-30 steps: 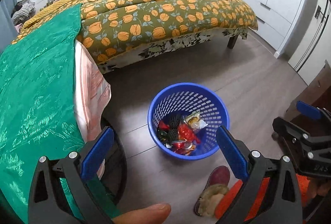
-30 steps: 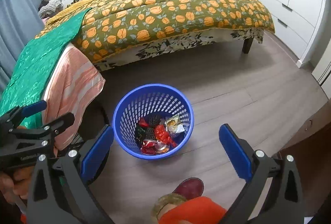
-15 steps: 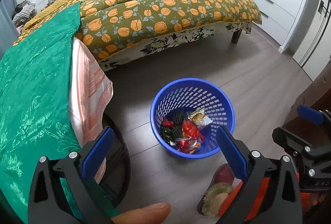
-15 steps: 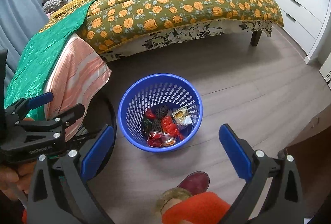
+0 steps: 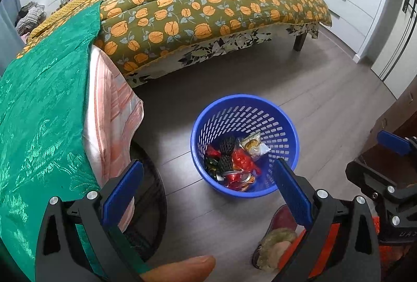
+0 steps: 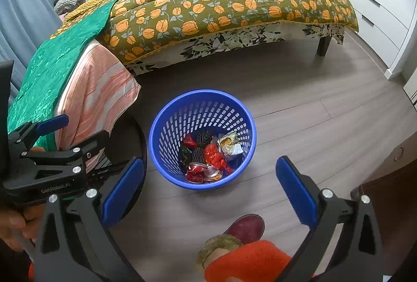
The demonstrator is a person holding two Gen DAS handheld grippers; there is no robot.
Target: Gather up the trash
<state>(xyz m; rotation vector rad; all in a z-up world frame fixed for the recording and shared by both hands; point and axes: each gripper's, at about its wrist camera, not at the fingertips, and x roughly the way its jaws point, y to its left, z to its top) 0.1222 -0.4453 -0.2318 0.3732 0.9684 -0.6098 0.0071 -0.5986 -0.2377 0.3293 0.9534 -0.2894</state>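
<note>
Both claws are held wide apart and empty above the floor: the left gripper with nothing between its blue pads, and the right gripper likewise spread, nothing being carried by either. The collected trash, a heap of red, silver and dark wrappers, is seen lying at the bottom of the blue basket, which is stood on the wooden floor ahead of and below both claws, near the foot of the bed. No loose litter can be made out on the visible floor, so the task is judged to be at or near its end, or a search for more litter is in hand. If the search is to be done well, the claws should be kept parted and swung slowly, so that the floor under the bed edge and beside the draped green cloth is swept by the cameras; anything found should be pinched by its middle and released only once it is directly over the basket's mouth, not at its rim. From the left claw the basket lies slightly to the right of centre; from the right claw it lies almost dead ahead, between the pads. A slipper is seen just below the right claw, near the basket but apart from it.
</note>
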